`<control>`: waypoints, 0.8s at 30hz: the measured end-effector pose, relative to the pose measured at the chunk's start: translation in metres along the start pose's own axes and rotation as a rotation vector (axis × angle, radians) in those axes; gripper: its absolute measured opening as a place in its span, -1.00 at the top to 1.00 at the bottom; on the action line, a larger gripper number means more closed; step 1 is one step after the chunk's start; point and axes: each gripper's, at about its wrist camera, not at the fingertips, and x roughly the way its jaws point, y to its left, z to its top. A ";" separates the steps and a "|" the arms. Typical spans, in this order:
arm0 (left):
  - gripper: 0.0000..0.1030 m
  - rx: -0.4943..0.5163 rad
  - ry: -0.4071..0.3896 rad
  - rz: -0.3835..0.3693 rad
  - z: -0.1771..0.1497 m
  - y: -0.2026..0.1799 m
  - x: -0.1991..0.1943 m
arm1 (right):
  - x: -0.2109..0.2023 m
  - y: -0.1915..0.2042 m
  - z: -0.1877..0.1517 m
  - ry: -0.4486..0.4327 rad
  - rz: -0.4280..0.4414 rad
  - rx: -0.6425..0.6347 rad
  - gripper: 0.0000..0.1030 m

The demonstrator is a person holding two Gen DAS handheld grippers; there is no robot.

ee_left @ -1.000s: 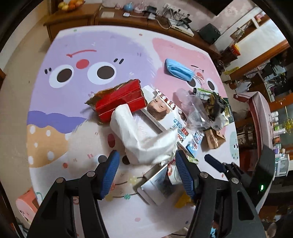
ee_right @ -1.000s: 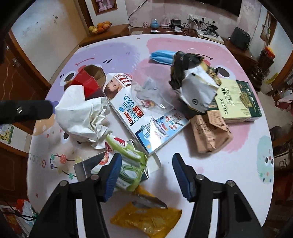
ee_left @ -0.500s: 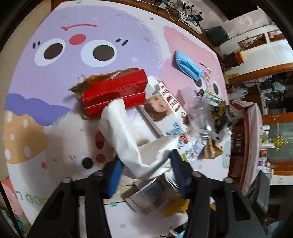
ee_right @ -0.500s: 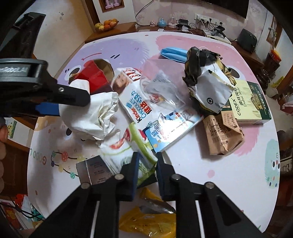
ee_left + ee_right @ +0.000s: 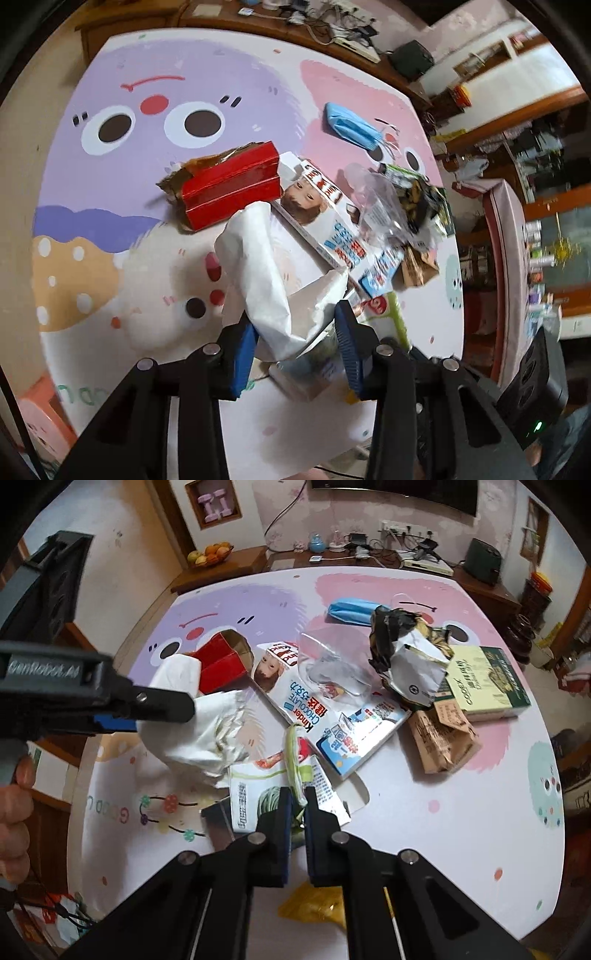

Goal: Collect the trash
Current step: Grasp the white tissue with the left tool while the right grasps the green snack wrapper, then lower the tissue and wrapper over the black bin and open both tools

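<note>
While closing: jaws round white paper (image 5: 258, 273).

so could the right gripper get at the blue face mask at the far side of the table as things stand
Probably not yet: the right gripper is shut on a green and white wrapper, and the crumpled foil bag sits partly before the blue face mask.

Home living rm: fruit bowl (image 5: 209, 555), sideboard (image 5: 236, 566).

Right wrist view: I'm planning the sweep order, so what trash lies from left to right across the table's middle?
White crumpled paper → red box → Kinder chocolate box → black-and-white crumpled wrapper → green Codex box.
</note>
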 end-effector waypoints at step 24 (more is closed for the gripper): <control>0.25 0.253 -0.190 0.133 -0.196 -0.093 -0.102 | -0.122 -0.004 -0.113 -0.112 0.041 -0.014 0.91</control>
